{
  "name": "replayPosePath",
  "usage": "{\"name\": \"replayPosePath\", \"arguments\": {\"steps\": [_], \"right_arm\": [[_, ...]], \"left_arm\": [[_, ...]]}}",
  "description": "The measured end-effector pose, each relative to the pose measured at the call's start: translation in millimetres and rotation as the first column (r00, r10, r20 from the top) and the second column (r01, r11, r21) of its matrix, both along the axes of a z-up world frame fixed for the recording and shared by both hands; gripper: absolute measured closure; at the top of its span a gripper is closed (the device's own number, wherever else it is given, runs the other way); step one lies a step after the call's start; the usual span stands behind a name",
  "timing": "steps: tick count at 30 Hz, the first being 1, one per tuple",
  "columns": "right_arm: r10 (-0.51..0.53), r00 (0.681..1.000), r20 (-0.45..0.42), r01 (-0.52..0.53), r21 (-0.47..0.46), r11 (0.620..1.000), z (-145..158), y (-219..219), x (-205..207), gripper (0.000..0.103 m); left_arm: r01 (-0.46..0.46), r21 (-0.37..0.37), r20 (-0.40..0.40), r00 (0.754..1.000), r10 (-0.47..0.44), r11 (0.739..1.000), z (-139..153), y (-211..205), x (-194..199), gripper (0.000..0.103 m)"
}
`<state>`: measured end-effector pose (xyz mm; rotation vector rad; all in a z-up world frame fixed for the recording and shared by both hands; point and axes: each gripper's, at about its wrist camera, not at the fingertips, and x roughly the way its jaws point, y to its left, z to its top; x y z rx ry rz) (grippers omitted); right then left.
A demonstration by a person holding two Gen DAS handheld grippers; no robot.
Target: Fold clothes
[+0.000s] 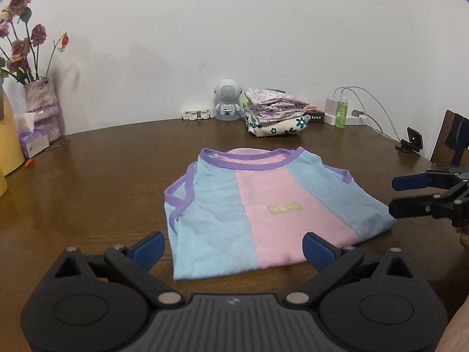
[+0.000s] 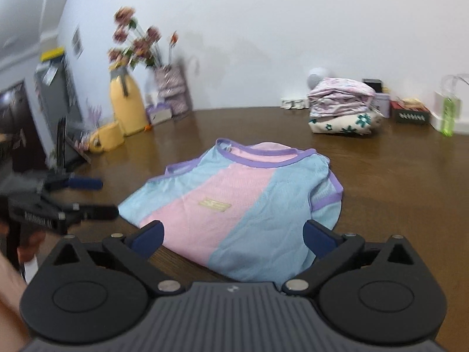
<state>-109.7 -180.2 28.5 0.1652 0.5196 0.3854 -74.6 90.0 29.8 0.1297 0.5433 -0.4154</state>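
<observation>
Both wrist views low, near shirt [image 1: 258, 211]

This is a home, at a brown wooden dining table [image 1: 102, 193] set against a plain white wall. Dried roses in a fuzzy vase [image 1: 44, 107], a tissue box [image 1: 32, 143], a small robot-shaped speaker [image 1: 226, 99], a stack of folded clothes [image 1: 275, 113] and plugged-in chargers [image 1: 332, 110] give it a lived-in, domestic look.

white wall [image 1: 234, 29], brown wooden table [image 1: 88, 190]
</observation>
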Motion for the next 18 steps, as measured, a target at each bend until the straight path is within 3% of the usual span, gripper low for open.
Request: {"name": "replayPosePath", "arguments": {"steps": [3,7,9,11,13,15,17,18], "right_arm": [[-0.020,1.000,-0.015,0.020,0.024,1.000,-3,-3,-7,0.000],[-0.070,0.997,0.012,0.070,-0.015,0.997,-4,-2,-14,0.000],[-0.049,0.998,0.046,0.053,-0.087,0.995,-4,0,-16,0.000],[0.027,0.999,0.046,-0.016,-0.219,0.976,1,5,-13,0.000],[0.119,0.993,0.013,-0.107,-0.362,0.926,7,13,-5,0.001],[0.195,0.980,-0.044,-0.193,-0.464,0.865,9,21,1,0.006],[0.254,0.962,-0.103,-0.268,-0.543,0.796,8,30,7,0.022],[0.280,0.951,-0.134,-0.304,-0.578,0.757,7,34,10,0.027]], "left_arm": [[-0.010,0.008,0.000,1.000,0.010,1.000,0,0,-7,0.002],[-0.020,0.043,0.004,1.000,0.019,0.999,1,1,-11,0.002],[-0.008,0.078,0.005,1.000,0.007,0.997,2,2,-11,0.003],[0.026,0.167,0.037,0.999,-0.032,0.986,4,1,-12,0.006],[0.066,0.286,0.076,0.993,-0.091,0.956,7,-1,-12,0.012],[0.115,0.397,0.073,0.985,-0.156,0.911,6,-3,-7,0.023],[0.173,0.489,0.032,0.976,-0.215,0.855,3,-7,0,0.045],[0.204,0.524,0.009,0.970,-0.244,0.827,0,-8,3,0.050]]}}
